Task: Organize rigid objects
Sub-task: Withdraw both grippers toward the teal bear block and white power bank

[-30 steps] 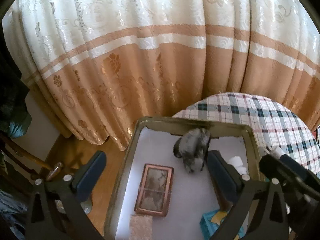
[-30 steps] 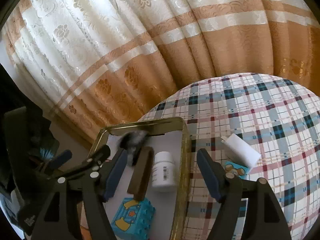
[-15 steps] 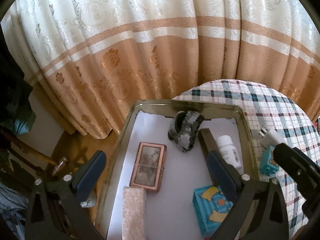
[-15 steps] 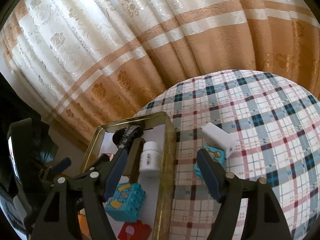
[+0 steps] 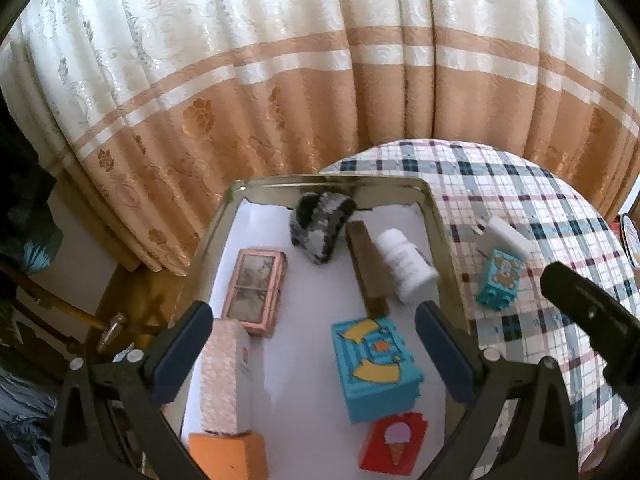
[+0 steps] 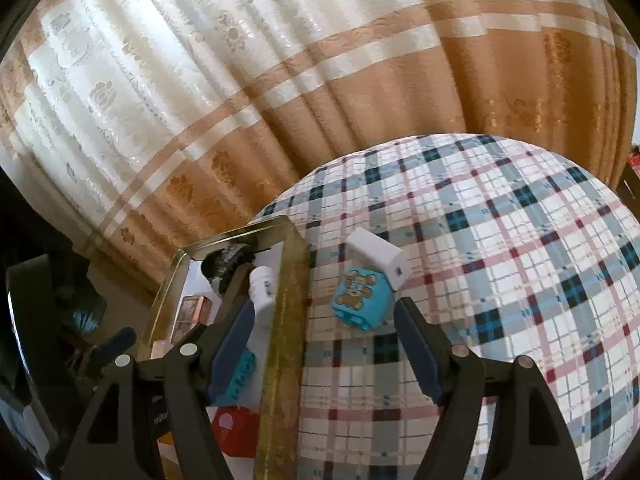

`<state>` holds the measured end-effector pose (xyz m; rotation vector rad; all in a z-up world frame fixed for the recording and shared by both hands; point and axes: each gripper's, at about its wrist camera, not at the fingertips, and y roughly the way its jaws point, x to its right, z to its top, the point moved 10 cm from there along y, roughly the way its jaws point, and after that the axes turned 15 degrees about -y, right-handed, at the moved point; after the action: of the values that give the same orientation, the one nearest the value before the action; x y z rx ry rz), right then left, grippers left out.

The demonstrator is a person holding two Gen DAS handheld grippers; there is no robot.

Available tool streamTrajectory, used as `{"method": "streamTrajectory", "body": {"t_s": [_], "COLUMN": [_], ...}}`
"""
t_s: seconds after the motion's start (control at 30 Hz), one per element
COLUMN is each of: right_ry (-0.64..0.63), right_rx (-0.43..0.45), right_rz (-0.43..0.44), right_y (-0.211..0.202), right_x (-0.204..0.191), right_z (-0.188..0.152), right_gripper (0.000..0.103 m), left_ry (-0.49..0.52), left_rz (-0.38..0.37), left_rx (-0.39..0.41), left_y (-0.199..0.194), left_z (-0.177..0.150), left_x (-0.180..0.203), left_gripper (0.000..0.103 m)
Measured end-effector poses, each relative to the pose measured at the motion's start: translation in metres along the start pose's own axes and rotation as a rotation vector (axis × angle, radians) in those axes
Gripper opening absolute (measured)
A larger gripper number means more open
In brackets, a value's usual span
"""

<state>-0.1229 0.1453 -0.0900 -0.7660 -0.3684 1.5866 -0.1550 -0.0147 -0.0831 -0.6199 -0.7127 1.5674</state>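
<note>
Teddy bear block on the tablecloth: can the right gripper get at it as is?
Probably yes. The right gripper is open and empty, and the teddy bear block lies just ahead of its fingertips on the tablecloth. Only the white charger leans against its far side; the tray rim sits off to the left.

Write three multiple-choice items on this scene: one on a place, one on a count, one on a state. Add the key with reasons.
1. Where is the teddy-bear block?
A. in the tray
B. on the plaid tablecloth
C. held by a hand-held gripper

2. How many objects lie on the cloth outside the tray?
A. two
B. four
C. none

3. The right hand-held gripper is:
A. shut on the white charger
B. shut, empty
C. open, empty

Key: B, the block rests on plaid beside the tray; A, only the block and white charger; C, fingers spread, nothing between.
</note>
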Motion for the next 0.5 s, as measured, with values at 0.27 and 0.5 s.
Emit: {"method": "streamTrajectory", "body": {"t_s": [0.27, 0.5], "right_ry": [0.005, -0.006], "right_rx": [-0.006, -0.009], "right_rz": [-0.035, -0.086], "right_y": [-0.008, -0.010], "right_x": [0.020, 0.047], "right_z": [-0.014, -0.026], "right_gripper": [0.074, 0.074], "left_ry": [-0.025, -0.062], "left_rz": [-0.011, -0.039], "left_rx": [0.028, 0.033], "left_y": [-0.014, -0.024], "left_z": [-0.017, -0.035], "left_x": [0.008, 0.018], "left_gripper": [0.102, 0.102]}}
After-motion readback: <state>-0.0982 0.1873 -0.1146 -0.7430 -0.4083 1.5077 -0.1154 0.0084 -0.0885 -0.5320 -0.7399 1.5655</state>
